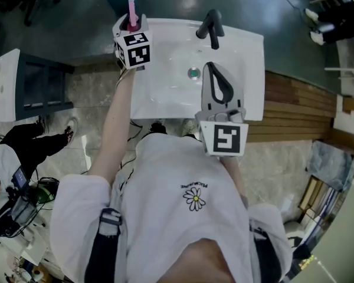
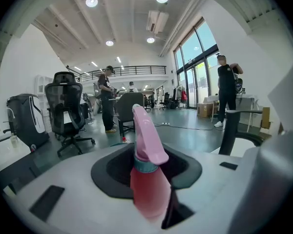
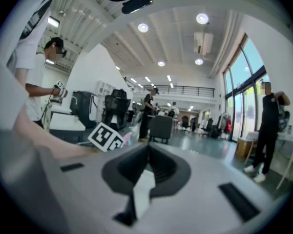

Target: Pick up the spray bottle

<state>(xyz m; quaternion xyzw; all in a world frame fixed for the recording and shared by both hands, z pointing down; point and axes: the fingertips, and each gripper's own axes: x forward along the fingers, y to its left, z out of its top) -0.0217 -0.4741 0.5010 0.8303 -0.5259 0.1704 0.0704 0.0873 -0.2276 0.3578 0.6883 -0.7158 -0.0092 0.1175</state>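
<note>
Your white shirt fills the near edge of the head view, and beyond it lies the white sink with its dark faucet.

Over the basin, your right gripper hangs with its claw pressed together and nothing in it. Your left gripper is at the sink's far left corner. Its claw is pinching the spray bottle, with the pads apparently bearing on the body just under the neck. You can't tell from these views whether the base has left the sink.

Expect a light, thin-walled plastic bottle that gives under a hard squeeze. Any liquid inside would add some weight low down. The smooth wall is probably slippery so close to a basin. Your hold on the upper body is the right place, since the shoulder above stops it sliding through. Keep off the trigger.

It stands upright and is translucent pink, with a paler pink trigger head and a narrow teal collar at the neck.
</note>
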